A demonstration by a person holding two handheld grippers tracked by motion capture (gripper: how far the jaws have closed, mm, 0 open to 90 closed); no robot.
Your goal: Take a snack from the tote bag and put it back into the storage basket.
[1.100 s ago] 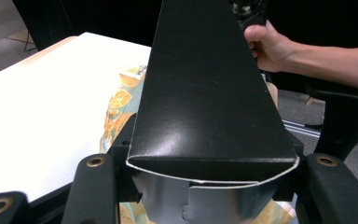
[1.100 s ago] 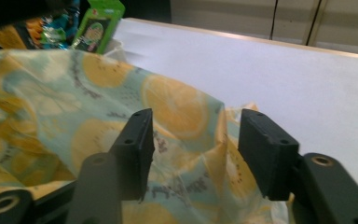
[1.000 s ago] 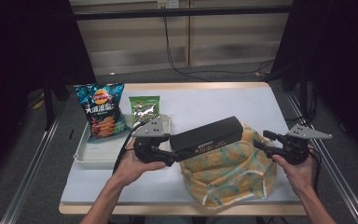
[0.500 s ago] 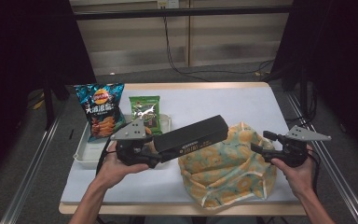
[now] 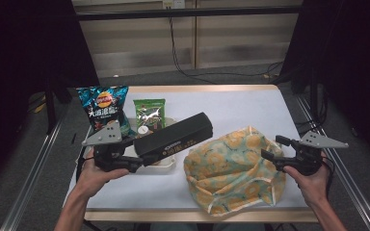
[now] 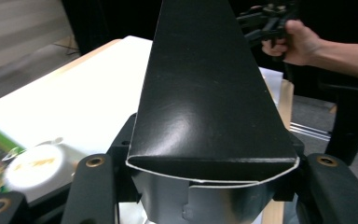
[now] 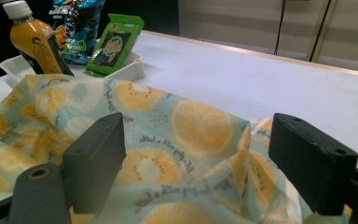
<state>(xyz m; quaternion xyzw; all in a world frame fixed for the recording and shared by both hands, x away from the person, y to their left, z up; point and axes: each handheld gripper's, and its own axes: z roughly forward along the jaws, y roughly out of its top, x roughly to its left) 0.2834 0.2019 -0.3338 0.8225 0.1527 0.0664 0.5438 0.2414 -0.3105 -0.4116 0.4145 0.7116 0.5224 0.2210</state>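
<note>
The left gripper (image 5: 137,161) is clamping one end of a long black box (image 5: 176,138), its jaws pressing on both sides of that end. The box is hanging clear of the table (image 5: 250,110), above the white tray (image 5: 166,166) near the table's left edge. The long axis of the box is running from the gripper, at the front left, up and away toward the middle of the table, with the free end raised higher than the held end. In the left gripper view the box (image 6: 205,93) is rising from between the jaws; its far end is cut off by the top of the frame, and its open near end is showing a pale inner flap.

The right gripper (image 5: 269,148) is standing at the right rim of the lemon-print cloth bag (image 5: 231,173), which is lying near the front edge of the table. Its jaws have just been opening and are standing apart, pads pressing on nothing; in the right gripper view the cloth bag (image 7: 186,140) is lying below and beyond them.

The box is hiding most of the tray. A chip bag (image 5: 102,108) and a green packet (image 5: 149,113) are leaning at the tray's far side. An orange bottle (image 7: 32,42) is partly cut off. The print on the box is too small to read.
</note>
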